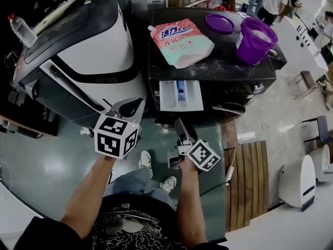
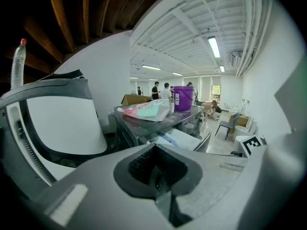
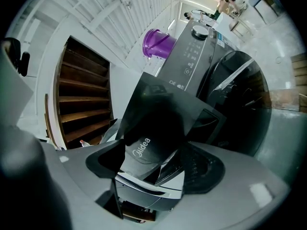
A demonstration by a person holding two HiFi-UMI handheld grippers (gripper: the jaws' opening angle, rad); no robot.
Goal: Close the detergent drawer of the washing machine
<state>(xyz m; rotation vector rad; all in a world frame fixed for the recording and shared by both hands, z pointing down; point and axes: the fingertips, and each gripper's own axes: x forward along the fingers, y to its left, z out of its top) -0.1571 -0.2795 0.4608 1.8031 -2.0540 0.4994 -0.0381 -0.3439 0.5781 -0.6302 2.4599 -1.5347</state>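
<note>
detergent drawer [image 1: 180,95] pulled out of washing machine [image 1: 226,64] | your right hand-held gripper [image 1: 183,132] spread, empty, near drawer front, likely to push | left hand-held gripper [image 1: 134,105] pressed together, idle

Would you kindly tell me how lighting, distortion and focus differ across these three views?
Head view: strong fisheye bend at the edges, even light, soft sheen on the floor, detergent drawer sharp. Left gripper view: ceiling light glares, top left corner dark. Right gripper view: tilted, washing machine front murky against bright surroundings.
</note>
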